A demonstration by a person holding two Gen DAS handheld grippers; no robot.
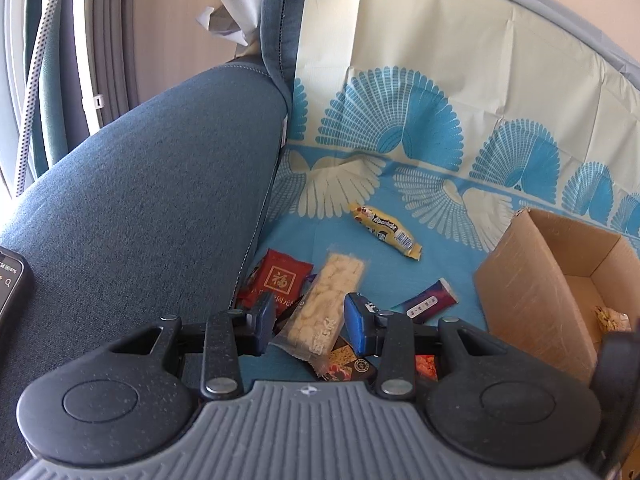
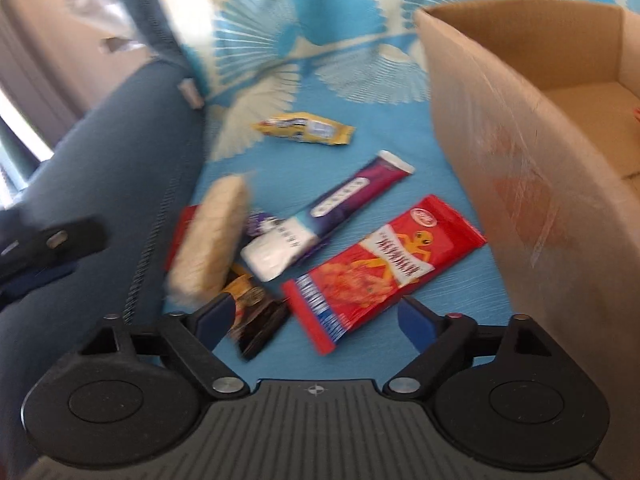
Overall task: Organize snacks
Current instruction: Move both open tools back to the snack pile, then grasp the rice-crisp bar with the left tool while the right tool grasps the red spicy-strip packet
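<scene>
Snacks lie on a blue patterned cloth (image 1: 400, 280) next to a cardboard box (image 1: 532, 296). My left gripper (image 1: 310, 322) has its blue pads either side of a clear-wrapped rice cracker bar (image 1: 324, 308), with a gap on each side. The bar looks tilted up in the right wrist view (image 2: 212, 240). A red packet (image 1: 280, 280), a yellow bar (image 1: 386, 232) and a purple stick pack (image 1: 428, 302) lie around it. My right gripper (image 2: 316, 320) is open and empty just above a red snack bag (image 2: 380, 268). The box (image 2: 520, 160) stands to its right.
A blue-grey sofa armrest (image 1: 140, 184) rises on the left, with a phone (image 1: 10, 284) on it. The box holds a small wrapped snack (image 1: 610, 316). A dark packet (image 2: 256, 320) lies under the pile. The cloth runs up the sofa back behind.
</scene>
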